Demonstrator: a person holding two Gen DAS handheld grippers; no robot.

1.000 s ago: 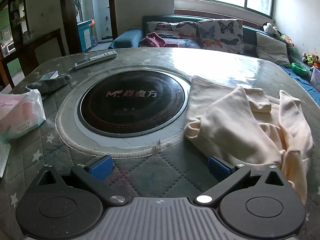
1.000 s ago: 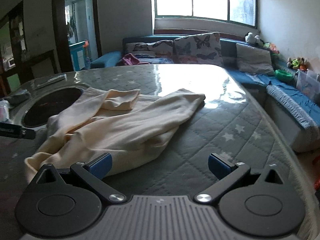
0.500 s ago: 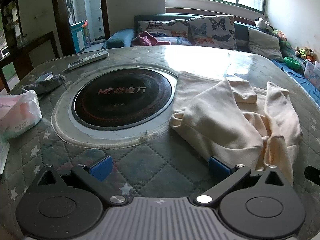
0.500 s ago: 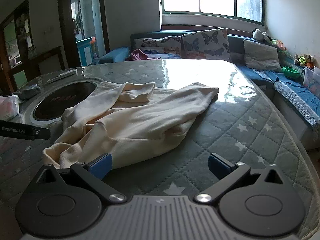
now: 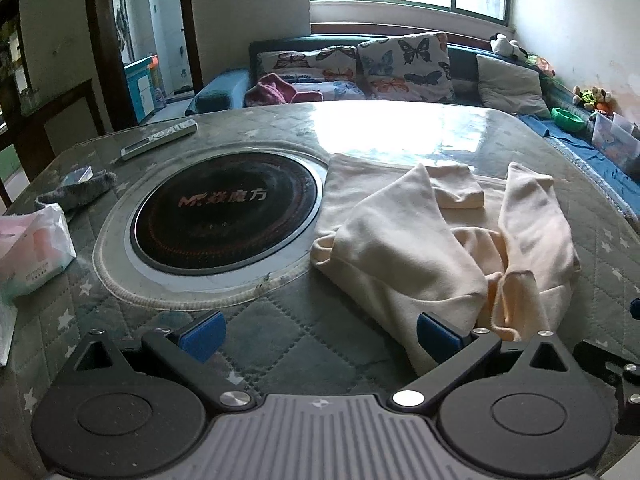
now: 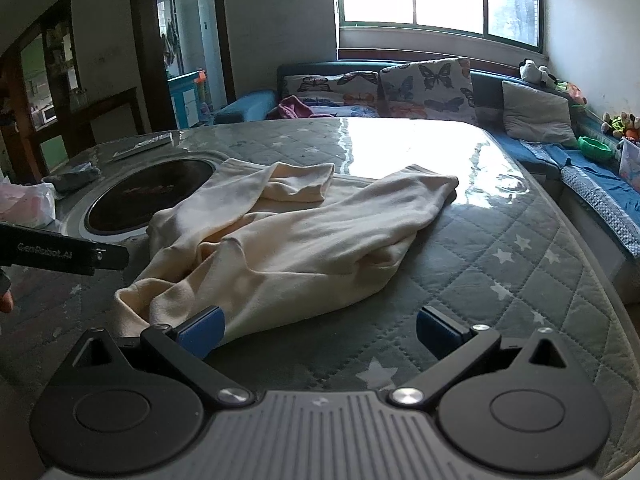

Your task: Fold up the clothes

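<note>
A cream long-sleeved top (image 5: 404, 248) lies crumpled on the quilted, star-patterned tabletop (image 5: 304, 344), filling the centre right of the left wrist view and the centre of the right wrist view (image 6: 288, 240). One sleeve is folded back across its body, and the cuff end points toward the far window.

The left hand-held gripper (image 5: 318, 330) sits low at the near edge of the tabletop with its jaws spread wide and nothing between them. Its right blue pad (image 5: 438, 336) is just beside the near hem of the top; I cannot tell if they touch. The right hand-held gripper (image 6: 318, 330) is likewise spread wide and holds nothing. Its left blue pad (image 6: 200, 330) is against the near edge of the fabric.

Left of the garment, a round black induction cooktop (image 5: 226, 216) is set into the tabletop. A white remote control (image 5: 160, 145) lies at upper left, a grey cloth (image 5: 76, 194) lies further left, and a plastic tissue pack (image 5: 32, 248) sits at the left edge. Butterfly-print cushions (image 5: 404, 66) line a sofa beyond the tabletop.
</note>
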